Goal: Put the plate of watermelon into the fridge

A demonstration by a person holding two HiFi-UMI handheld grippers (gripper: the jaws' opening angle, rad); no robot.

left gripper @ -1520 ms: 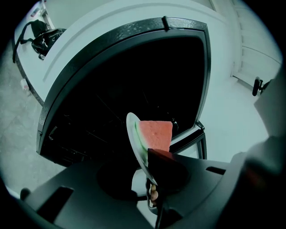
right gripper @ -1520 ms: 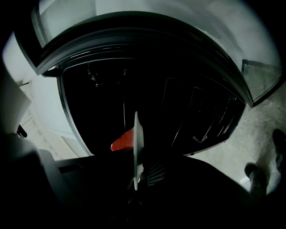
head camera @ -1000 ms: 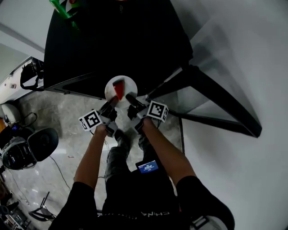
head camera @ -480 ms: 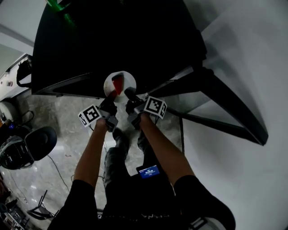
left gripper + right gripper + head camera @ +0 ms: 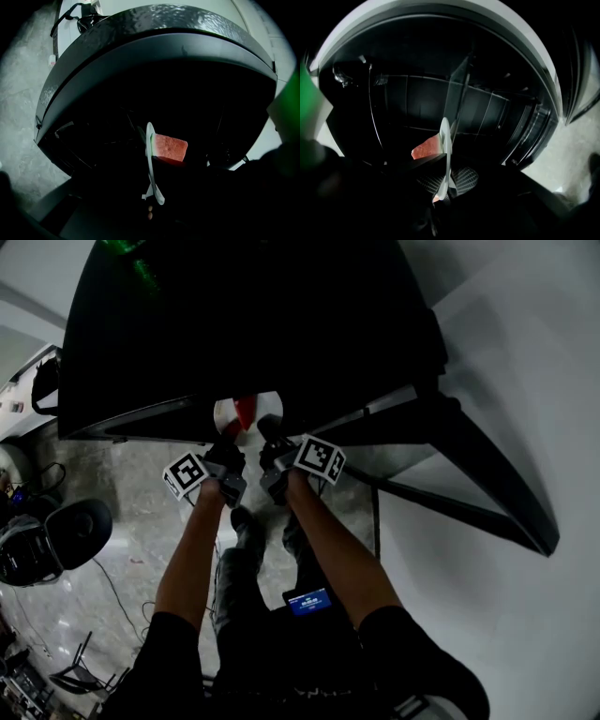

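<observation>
At the mouth of the open fridge (image 5: pixel 234 324), the head view shows my plate (image 5: pixel 225 414) with its watermelon (image 5: pixel 246 411) wedge just over the threshold. My left tongs (image 5: pixel 228 448) and right tongs (image 5: pixel 268 435) are each on its near rim, and the door (image 5: pixel 487 474) stands wide. In the left gripper view the plate is edge-on, the jaws closed on its lower rim, and the red slice lies on it. In the right gripper view the jaws pinch that rim too, with a wire shelf (image 5: pixel 487 110) beyond; the inside is too dark to show what else it holds. I judge the carry nearly done, with setting down and letting go left.
</observation>
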